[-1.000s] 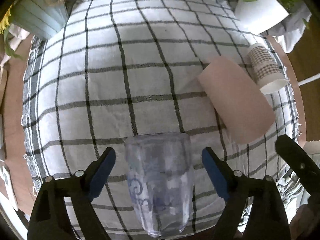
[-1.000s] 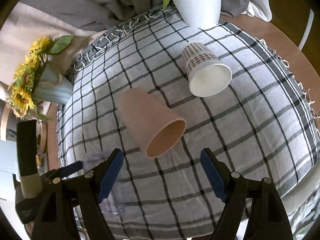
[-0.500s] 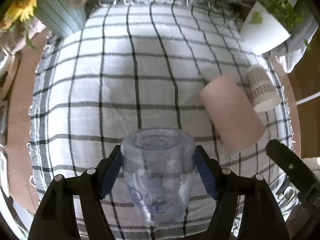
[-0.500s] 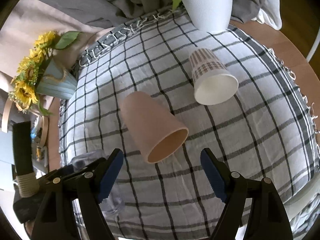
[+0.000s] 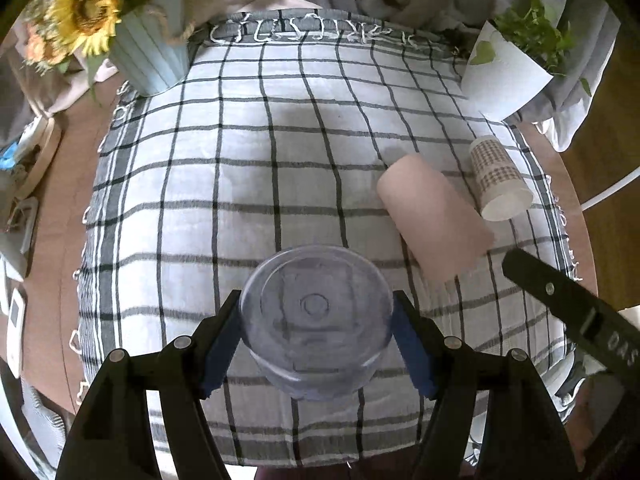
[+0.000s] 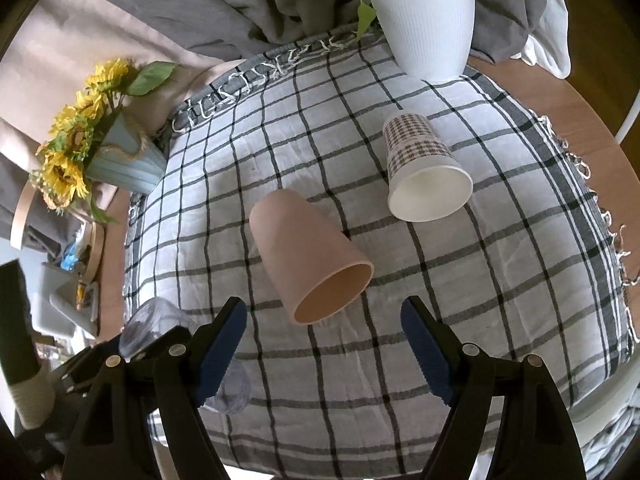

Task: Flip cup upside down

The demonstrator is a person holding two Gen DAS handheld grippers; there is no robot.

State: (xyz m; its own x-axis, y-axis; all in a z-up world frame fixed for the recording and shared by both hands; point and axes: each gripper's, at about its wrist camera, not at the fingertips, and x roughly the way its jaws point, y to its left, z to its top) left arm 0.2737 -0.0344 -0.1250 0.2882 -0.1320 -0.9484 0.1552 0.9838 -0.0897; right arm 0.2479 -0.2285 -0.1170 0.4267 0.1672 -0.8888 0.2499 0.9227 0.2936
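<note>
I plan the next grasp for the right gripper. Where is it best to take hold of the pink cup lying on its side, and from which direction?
Likely the pink cup across its wall near the middle, from above. It lies on the checked cloth, mouth toward the open right gripper, with both side walls free.

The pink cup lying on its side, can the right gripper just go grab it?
Probably yes. The right gripper is open and empty, the pink cup lies just ahead of it on the checked cloth, and nothing sits between.
</note>
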